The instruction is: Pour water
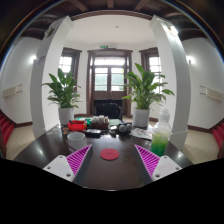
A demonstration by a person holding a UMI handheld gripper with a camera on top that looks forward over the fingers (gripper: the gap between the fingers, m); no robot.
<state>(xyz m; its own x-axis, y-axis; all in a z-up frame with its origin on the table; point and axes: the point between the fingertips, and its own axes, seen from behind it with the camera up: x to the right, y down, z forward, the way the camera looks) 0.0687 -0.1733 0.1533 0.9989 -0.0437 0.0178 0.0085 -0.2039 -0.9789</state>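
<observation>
Tool (113,160) spread, empty; green-liquid bottle (160,141) beyond right pad; red coaster (109,154) ahead; no legible writing.

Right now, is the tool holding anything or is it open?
Tool: open, holding nothing; the flat round red coaster lies on the dark table between its fingers, untouched.

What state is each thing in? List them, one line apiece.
gripper: open, holding nothing, fingers apart above the table.
green cup: upright on the table, just beyond the right finger; contents not visible.
red coaster: flat on the table, bare, between and ahead of the fingers.
white cup: upright, beyond the left finger.
doors: shut.
</observation>
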